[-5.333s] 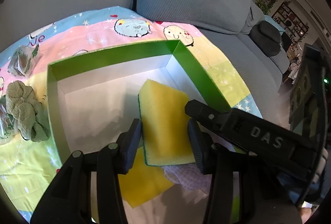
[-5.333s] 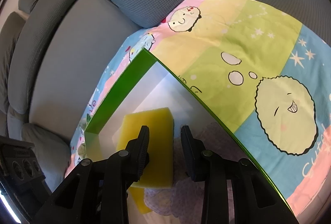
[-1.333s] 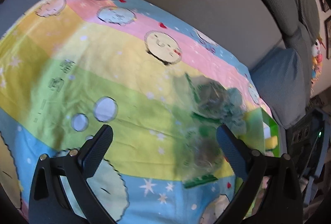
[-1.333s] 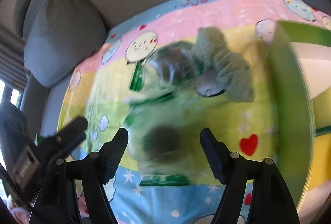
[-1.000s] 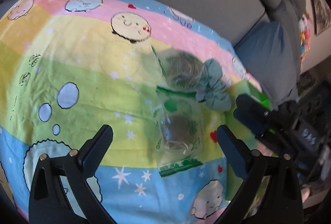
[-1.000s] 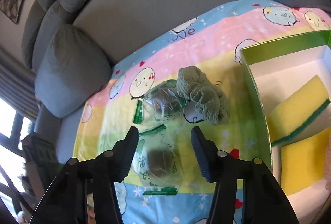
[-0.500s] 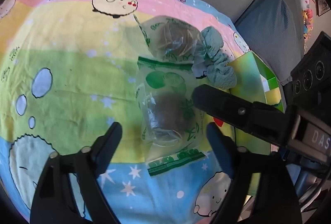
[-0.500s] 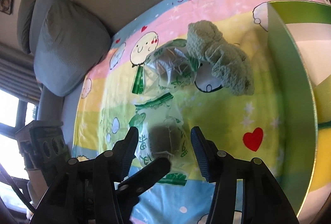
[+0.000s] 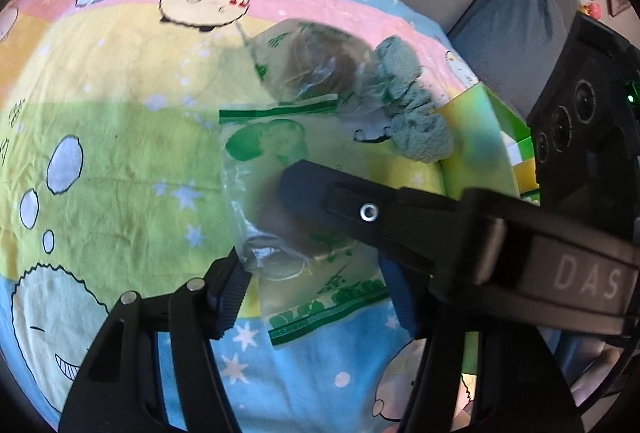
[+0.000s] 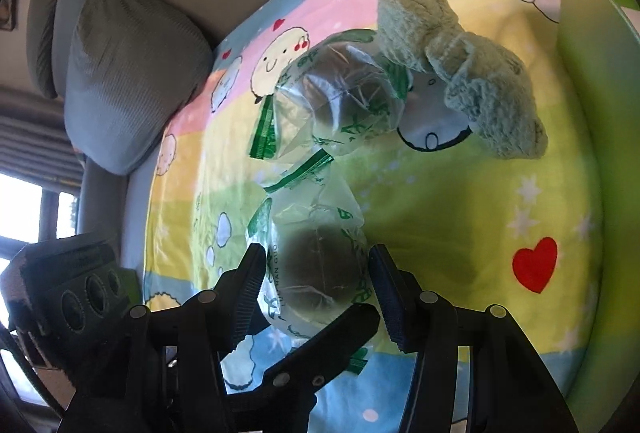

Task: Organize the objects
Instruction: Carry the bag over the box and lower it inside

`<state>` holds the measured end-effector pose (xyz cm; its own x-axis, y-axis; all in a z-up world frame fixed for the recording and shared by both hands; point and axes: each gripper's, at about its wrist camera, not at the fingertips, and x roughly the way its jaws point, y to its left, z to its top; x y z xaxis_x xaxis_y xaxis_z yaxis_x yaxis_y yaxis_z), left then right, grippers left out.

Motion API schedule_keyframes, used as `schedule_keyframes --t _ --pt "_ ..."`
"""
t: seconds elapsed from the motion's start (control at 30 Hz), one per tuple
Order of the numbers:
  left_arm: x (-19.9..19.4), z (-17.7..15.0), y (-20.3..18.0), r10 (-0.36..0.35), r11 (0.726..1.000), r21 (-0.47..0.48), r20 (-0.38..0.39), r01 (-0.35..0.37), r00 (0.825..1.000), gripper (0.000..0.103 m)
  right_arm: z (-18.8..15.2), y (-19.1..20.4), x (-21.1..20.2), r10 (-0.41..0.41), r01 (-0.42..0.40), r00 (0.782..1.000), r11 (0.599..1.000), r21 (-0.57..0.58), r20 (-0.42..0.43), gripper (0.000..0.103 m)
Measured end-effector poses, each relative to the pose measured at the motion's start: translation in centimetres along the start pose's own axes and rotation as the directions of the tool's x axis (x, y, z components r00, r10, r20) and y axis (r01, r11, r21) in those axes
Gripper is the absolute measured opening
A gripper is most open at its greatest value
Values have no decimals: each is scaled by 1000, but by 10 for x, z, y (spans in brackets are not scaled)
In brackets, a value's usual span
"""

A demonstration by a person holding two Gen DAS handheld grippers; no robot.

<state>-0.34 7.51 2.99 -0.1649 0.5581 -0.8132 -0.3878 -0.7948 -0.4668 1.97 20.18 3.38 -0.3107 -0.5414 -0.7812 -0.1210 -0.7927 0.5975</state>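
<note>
We have swung both grippers away from the green-walled cardboard box (image 10: 592,81), where the yellow sponge went in seconds ago, and over to the items left on the pastel cartoon-print blanket (image 9: 120,137). The right gripper (image 10: 318,289) has dropped onto the nearer clear plastic bag with green print and a dark round lump inside (image 10: 316,265); its fingers now stand at middling width on either side of the lump, close to it but not yet squeezing. The left gripper (image 9: 316,297), which stood wide a second ago, has narrowed around the same bag from the opposite side. A second bag of the same kind (image 10: 340,97) and the sage-green knitted cloth (image 10: 476,73) wait just beyond. We judge that closing on the bag comes next.
</note>
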Motion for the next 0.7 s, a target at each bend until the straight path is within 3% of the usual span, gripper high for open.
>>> schedule_keyframes --t 0.13,0.23,0.33,0.57,0.7 --pt "-19 -1 -16 16 998 53 83 -21 996 60 -3 10 -16 19 -17 999 999 -43 48 56" --pt "-39 -4 -37 46 990 121 175 -67 984 60 -9 26 -36 32 -19 994 993 -116 109 56" --pt "-49 -5 -54 18 986 155 223 -53 975 59 -14 32 -59 51 -25 984 988 -150 170 56" --pt "-45 0 -104 -58 968 250 219 1 974 59 -16 15 -107 31 2 954 994 -109 297 56" --pt "-31 1 -138 -95 948 315 178 35 979 59 -13 -13 -137 -14 27 922 999 -27 387 56"
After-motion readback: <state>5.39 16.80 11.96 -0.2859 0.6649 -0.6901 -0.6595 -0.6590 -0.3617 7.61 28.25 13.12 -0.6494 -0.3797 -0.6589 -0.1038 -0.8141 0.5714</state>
